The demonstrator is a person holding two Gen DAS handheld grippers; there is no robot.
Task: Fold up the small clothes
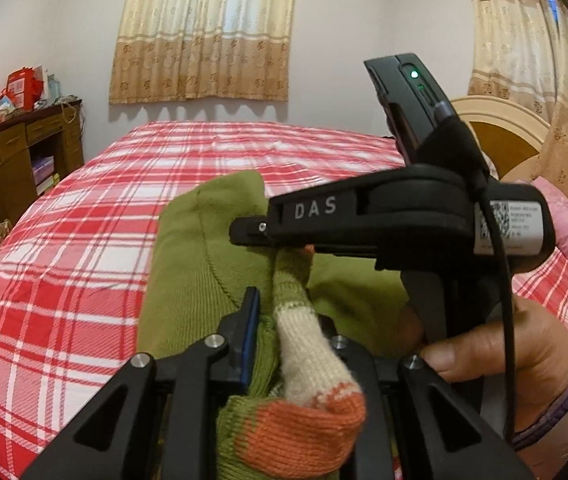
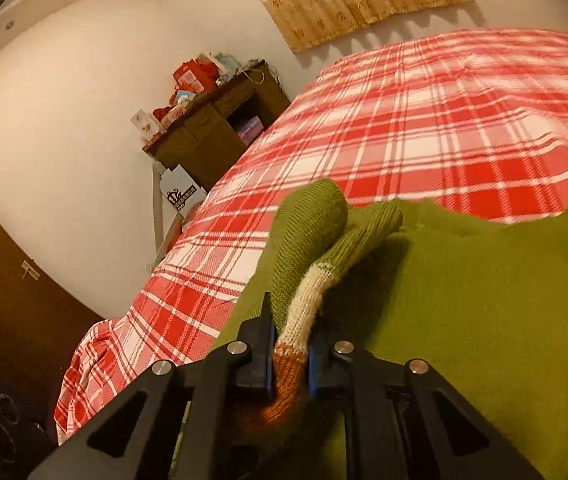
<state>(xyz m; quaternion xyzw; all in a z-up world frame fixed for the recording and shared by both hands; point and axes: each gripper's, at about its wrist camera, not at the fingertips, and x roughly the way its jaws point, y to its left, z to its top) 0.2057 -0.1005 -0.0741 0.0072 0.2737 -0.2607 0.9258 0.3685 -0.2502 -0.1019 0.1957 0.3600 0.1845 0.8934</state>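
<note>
Left claw (image 1: pixel 284 320): pinches the striped knit sleeve (image 1: pixel 303 344) of the green sweater (image 1: pixel 188 280); the orange cuff bunches just below its fingers, the cream band runs up between them.
Right claw (image 2: pixel 289 356): pressed together on the same sleeve at its orange cuff, cream band rising ahead of the fingertips.
Right claw from the left view: crosses just ahead of the left claw, its tip touching the sleeve's green part.
Sweater: spread on the bed (image 1: pixel 64 240), beneath and ahead of both claws.
Bed: red-and-white plaid cover.
Hand (image 1: pixel 503 344): grips the right claw's handle, to the right of the left claw.
</note>
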